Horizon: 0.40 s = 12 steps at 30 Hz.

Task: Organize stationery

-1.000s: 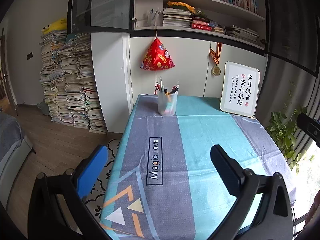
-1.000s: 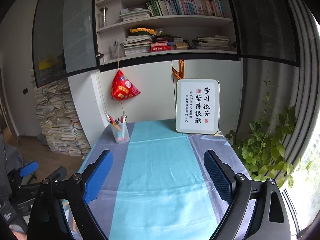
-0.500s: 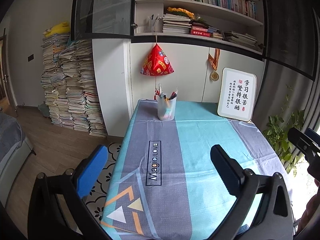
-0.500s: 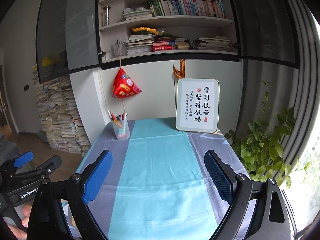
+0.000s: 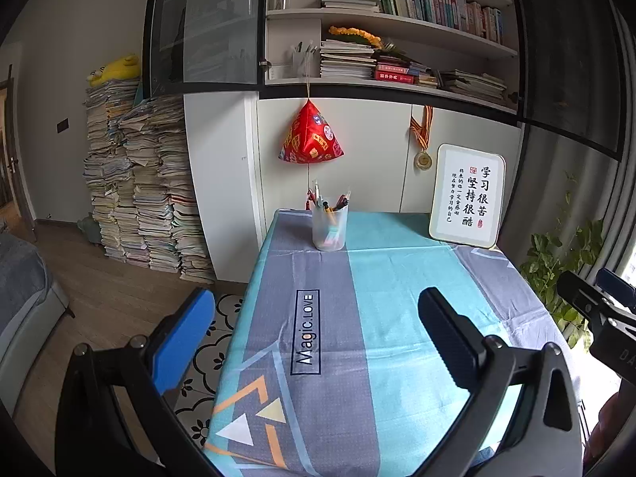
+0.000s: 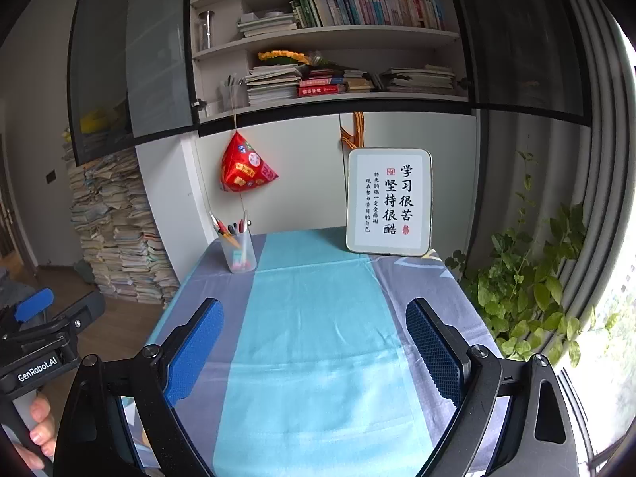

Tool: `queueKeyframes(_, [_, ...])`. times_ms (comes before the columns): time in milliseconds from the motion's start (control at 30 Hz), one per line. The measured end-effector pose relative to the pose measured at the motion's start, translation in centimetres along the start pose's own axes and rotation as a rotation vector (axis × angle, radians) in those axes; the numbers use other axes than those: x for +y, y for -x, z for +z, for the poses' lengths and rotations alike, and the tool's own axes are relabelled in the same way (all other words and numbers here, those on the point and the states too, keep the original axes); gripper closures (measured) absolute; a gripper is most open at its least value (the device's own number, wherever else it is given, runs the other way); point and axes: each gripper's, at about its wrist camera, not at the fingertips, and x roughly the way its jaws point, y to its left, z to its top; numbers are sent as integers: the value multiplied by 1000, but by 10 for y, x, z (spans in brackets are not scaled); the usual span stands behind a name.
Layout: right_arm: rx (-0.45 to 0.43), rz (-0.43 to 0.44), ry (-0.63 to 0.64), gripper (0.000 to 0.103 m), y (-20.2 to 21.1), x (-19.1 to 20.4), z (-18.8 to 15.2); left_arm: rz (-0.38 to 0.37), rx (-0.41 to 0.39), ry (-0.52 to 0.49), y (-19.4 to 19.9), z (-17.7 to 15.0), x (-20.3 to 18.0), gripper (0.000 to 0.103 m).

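Both grippers have pulled back from the table a little, so the pen cup looks smaller and farther off than it did a second ago. More of the right gripper now shows at the right edge of the left wrist view.

The left gripper hangs over the near left part of the tablecloth, with its jaws wide apart and nothing between them. The right gripper hangs over the near middle of the cloth, and its jaws are wide apart and empty too. In the right wrist view the left gripper shows at the far left edge, with fingers of a hand wrapped round its handle.

The pen cup is see-through and stands upright at the far left of the table. It is full of pens and pencils that stick out of the top. A framed sign with black writing leans at the far right, well apart from the cup. A red cloth ornament hangs above the cup. A green plant sits to the right of the table.
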Motion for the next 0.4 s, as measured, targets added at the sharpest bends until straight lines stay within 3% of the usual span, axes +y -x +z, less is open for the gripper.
queueKeyframes(400, [11,5,4,10,-2,0,-4,-17,-11,1,8,2,-3,1])
